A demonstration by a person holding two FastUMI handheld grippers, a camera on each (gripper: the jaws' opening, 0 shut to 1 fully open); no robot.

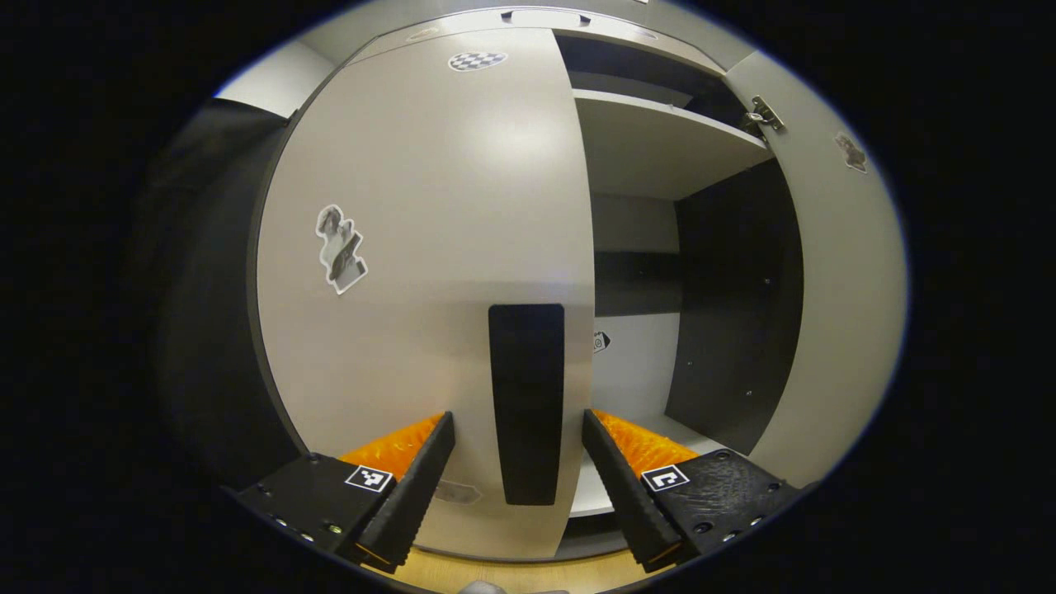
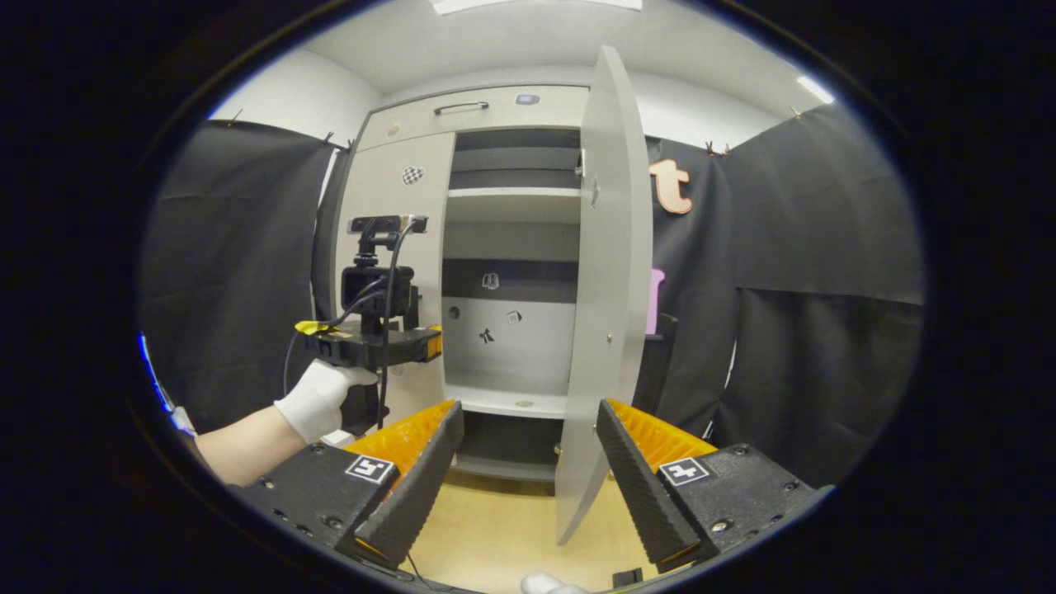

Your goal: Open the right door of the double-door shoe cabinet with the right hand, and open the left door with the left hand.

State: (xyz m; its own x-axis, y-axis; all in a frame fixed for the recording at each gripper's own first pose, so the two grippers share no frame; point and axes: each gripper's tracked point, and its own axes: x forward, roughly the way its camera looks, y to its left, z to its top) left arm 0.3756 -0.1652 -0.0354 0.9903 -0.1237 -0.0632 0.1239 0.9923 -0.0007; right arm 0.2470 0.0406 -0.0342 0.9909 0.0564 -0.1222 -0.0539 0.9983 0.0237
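Wooden floor (image 2: 495, 528), black-curtained booth. Right door (image 2: 606, 289) stood open, upright, edge-on at 12 o'clock. Left door (image 1: 429, 272) closed; its vertical handle (image 1: 526, 404) sat between left gripper (image 1: 518, 429) jaws, wide. Right gripper (image 2: 528, 421) jaws wide, empty.

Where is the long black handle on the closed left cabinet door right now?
In the left gripper view, the long black handle stands upright near the right edge of the closed pale grey left door, framed between the left gripper's open fingers, beside the open compartment.
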